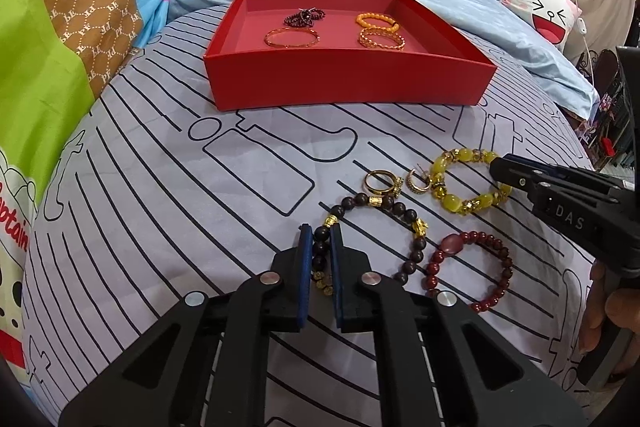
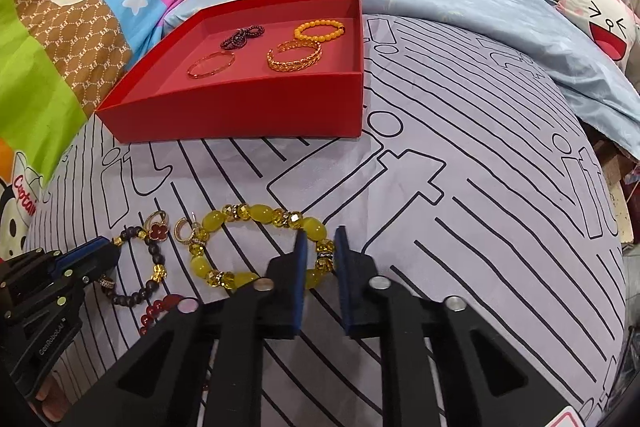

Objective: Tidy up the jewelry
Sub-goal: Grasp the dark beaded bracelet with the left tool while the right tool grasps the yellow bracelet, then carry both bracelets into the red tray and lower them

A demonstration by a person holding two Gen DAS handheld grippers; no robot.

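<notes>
My left gripper (image 1: pixel 320 231) is shut on the near-left arc of a dark bead bracelet (image 1: pixel 400 209) with gold charms, which lies on the striped sheet. My right gripper (image 2: pixel 322 235) is shut on the right side of a yellow bead bracelet (image 2: pixel 260 213). Each gripper shows in the other view: the right gripper (image 1: pixel 496 165) on the yellow bead bracelet (image 1: pixel 450 203), and the left gripper (image 2: pixel 108 247) on the dark bead bracelet (image 2: pixel 154 255). A red box (image 1: pixel 348 79) behind them holds several bracelets. A gold ring (image 1: pixel 380 181), an earring (image 1: pixel 418 183) and a red bead bracelet (image 1: pixel 452 243) lie loose.
The bed's striped sheet (image 2: pixel 460 147) spreads to the right of the red box (image 2: pixel 240 111). A cartoon quilt (image 1: pixel 60 47) rises at the left and a pale blue cover (image 1: pixel 480 11) behind. A pink cat cushion (image 1: pixel 548 15) sits far right. A hand (image 1: pixel 600 307) holds the right gripper.
</notes>
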